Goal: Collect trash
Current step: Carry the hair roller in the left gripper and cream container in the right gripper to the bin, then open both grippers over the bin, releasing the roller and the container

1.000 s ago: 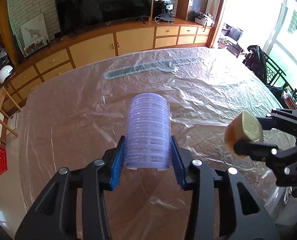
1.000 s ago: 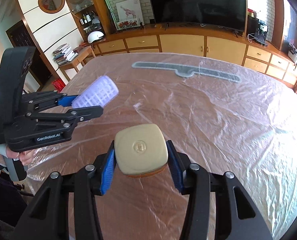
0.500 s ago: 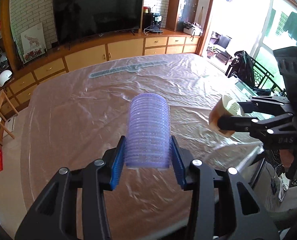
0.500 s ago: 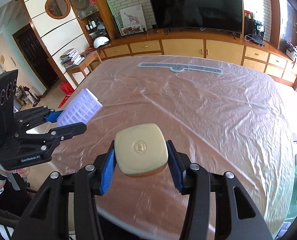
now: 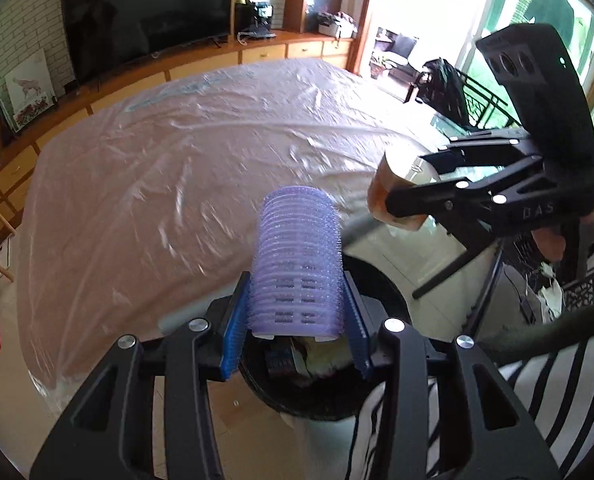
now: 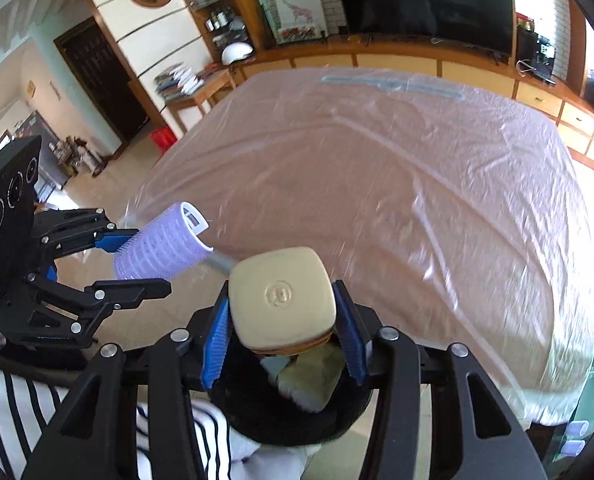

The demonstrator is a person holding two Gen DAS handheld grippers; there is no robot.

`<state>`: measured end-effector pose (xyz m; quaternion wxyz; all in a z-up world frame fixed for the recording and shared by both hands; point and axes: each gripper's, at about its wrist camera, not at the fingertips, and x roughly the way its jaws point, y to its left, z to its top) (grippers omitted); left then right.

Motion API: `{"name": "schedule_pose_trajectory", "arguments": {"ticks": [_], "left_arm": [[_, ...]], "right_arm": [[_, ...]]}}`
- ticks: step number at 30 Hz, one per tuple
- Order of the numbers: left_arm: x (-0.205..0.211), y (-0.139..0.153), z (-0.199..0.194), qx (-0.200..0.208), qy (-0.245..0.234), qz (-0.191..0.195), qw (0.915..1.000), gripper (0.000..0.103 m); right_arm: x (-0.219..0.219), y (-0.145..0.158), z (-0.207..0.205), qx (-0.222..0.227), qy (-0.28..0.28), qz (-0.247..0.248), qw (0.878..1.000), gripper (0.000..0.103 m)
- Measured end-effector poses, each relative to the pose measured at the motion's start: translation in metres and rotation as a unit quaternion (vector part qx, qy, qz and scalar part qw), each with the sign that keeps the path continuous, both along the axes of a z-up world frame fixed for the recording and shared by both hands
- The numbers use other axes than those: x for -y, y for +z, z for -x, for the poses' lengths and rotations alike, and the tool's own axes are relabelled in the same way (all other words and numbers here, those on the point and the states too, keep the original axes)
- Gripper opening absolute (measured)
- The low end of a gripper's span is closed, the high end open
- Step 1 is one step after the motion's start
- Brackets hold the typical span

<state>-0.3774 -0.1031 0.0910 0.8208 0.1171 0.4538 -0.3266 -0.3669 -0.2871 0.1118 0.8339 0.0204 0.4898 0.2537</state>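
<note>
A pale purple hair roller (image 5: 299,266), ribbed and bristly with a hollow white core, sits clamped between the blue pads (image 5: 236,322) of the left claw (image 5: 297,320), its length pointing forward along the fingers. The right claw (image 6: 283,340) is closed on a small squarish compact (image 6: 282,296) with a gold lid and an embossed round mark, squeezed at both sides by its blue pads (image 6: 214,342). Directly below each claw lies the dark round mouth of a trash bin (image 5: 381,296), with crumpled wrappers and scraps inside; in the right wrist view the bin (image 6: 257,420) fills the space under the compact. The two claws are held side by side and near each other, the right one (image 5: 401,200) up and to the right of the roller, the left one (image 6: 137,260) to the left of the compact. Ahead of both stretches the table (image 5: 157,168) under clear plastic sheeting. The person's striped shirt (image 6: 13,408) shows at the lower edge.

A second ago both claws hung over the table; they have since drawn back past its edge, bringing the bin into view beneath them, with both grips unchanged.
</note>
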Motion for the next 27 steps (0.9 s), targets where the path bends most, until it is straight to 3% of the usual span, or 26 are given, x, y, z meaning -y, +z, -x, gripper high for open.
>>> {"name": "schedule_pose_trajectory", "arguments": {"ticks": [10, 18, 19, 20, 22, 23, 24, 27], "left_arm": [[0.008, -0.058, 0.023, -0.059, -0.009, -0.042, 0.9974, 0.044], [0.024, -0.097, 0.018, -0.078, 0.002, -0.062, 0.9950, 0.045], [0.026, -0.100, 0.016, -0.079, 0.002, -0.061, 0.9950, 0.047], [0.027, -0.103, 0.015, -0.081, 0.004, -0.060, 0.9949, 0.055], [0.027, -0.104, 0.013, -0.077, 0.013, -0.059, 0.9951, 0.073], [0.027, -0.103, 0.013, -0.075, 0.016, -0.058, 0.9954, 0.074], [0.026, -0.101, 0.013, -0.074, 0.020, -0.056, 0.9955, 0.074], [0.018, -0.087, 0.009, -0.075, 0.034, -0.034, 0.9960, 0.074]], "right_arm": [[-0.006, -0.059, 0.026, -0.060, 0.020, 0.046, 0.997, 0.047], [-0.006, -0.097, 0.027, -0.087, 0.006, 0.054, 0.995, 0.047], [-0.005, -0.100, 0.026, -0.091, 0.002, 0.051, 0.995, 0.048], [-0.006, -0.102, 0.027, -0.096, -0.002, 0.048, 0.994, 0.048], [-0.001, -0.104, 0.026, -0.107, -0.014, 0.037, 0.993, 0.059], [0.002, -0.101, 0.026, -0.109, -0.023, 0.032, 0.993, 0.069], [0.007, -0.096, 0.026, -0.107, -0.032, 0.023, 0.994, 0.072], [0.011, -0.081, 0.026, -0.090, -0.040, 0.017, 0.995, 0.072]]}}
